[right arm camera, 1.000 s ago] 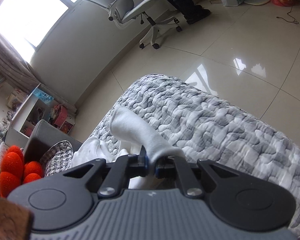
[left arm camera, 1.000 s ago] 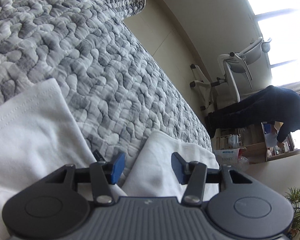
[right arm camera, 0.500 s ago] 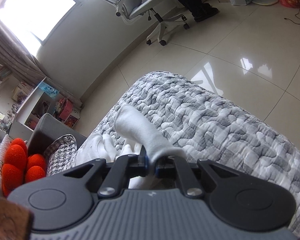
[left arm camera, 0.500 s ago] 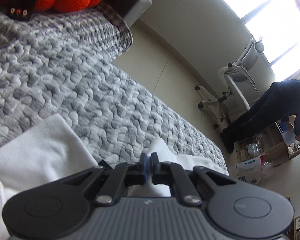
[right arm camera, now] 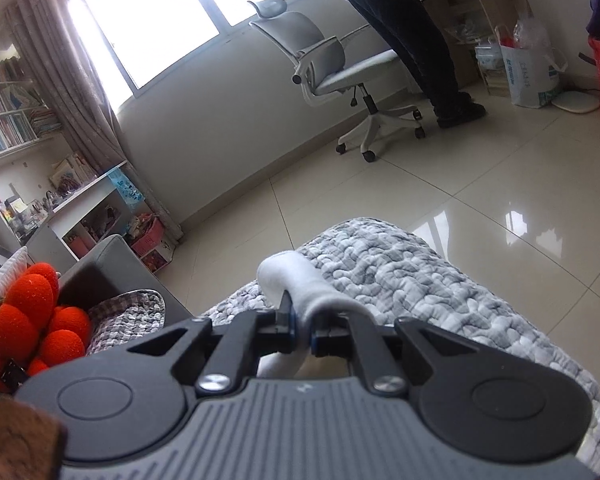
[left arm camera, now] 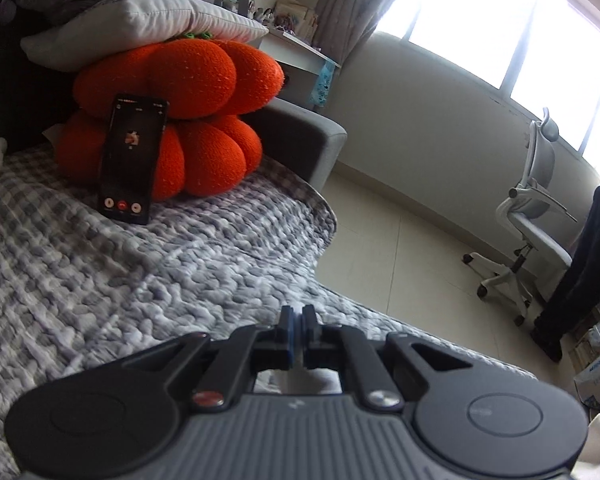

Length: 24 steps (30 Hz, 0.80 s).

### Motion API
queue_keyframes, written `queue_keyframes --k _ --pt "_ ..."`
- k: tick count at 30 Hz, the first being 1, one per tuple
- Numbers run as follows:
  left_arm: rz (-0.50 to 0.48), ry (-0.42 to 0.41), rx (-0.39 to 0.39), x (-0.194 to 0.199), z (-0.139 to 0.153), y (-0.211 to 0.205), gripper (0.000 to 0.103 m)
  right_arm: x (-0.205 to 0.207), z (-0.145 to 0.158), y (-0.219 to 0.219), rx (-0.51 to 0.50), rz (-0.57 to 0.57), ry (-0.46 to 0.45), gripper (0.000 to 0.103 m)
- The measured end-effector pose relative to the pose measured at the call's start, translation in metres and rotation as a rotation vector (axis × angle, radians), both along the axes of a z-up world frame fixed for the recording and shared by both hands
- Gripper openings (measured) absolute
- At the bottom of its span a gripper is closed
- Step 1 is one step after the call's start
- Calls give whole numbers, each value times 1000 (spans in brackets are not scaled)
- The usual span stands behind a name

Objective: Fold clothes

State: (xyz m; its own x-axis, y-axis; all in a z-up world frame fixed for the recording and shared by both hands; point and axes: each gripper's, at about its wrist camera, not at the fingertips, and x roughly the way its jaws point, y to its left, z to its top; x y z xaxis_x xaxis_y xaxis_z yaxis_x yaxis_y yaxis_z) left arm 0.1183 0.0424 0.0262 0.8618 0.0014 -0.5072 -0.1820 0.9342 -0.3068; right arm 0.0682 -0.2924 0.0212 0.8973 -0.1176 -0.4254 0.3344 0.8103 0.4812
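Note:
A white garment (right arm camera: 296,280) bulges up in a fold over my right gripper (right arm camera: 302,326), which is shut on it above the grey quilted cover (right arm camera: 400,276). In the left wrist view my left gripper (left arm camera: 298,318) is shut, its blue pads pressed together on a thin edge of the same white cloth (left arm camera: 296,380). That cloth shows only through the gap behind the fingers; the rest of it is hidden under the gripper body. The left gripper hangs above the quilted cover (left arm camera: 120,280).
An orange pumpkin cushion (left arm camera: 188,112) with a phone (left arm camera: 130,160) leaning on it and a white pillow (left arm camera: 140,20) on top sits at the far end. Beyond the cover's edge are tiled floor (right arm camera: 420,184), an office chair (right arm camera: 340,76) and a standing person (right arm camera: 412,40).
The left gripper's jaws closed on the white cloth, then it rose and tilted up, so the cushion and phone came into view. The right gripper lifted a little with its fold.

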Motion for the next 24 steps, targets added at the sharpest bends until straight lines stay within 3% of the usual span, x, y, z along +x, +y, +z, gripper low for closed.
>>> queue_keyframes --k 7,17,24 --pt "4 -13 90 2 -2 20 3 21 5 13 -59 23 -13 7" --pt "57 -121 182 13 36 52 3 59 37 27 -179 125 -76 7" --pt "101 -132 293 41 32 76 3 94 22 27 -221 150 -57 7"
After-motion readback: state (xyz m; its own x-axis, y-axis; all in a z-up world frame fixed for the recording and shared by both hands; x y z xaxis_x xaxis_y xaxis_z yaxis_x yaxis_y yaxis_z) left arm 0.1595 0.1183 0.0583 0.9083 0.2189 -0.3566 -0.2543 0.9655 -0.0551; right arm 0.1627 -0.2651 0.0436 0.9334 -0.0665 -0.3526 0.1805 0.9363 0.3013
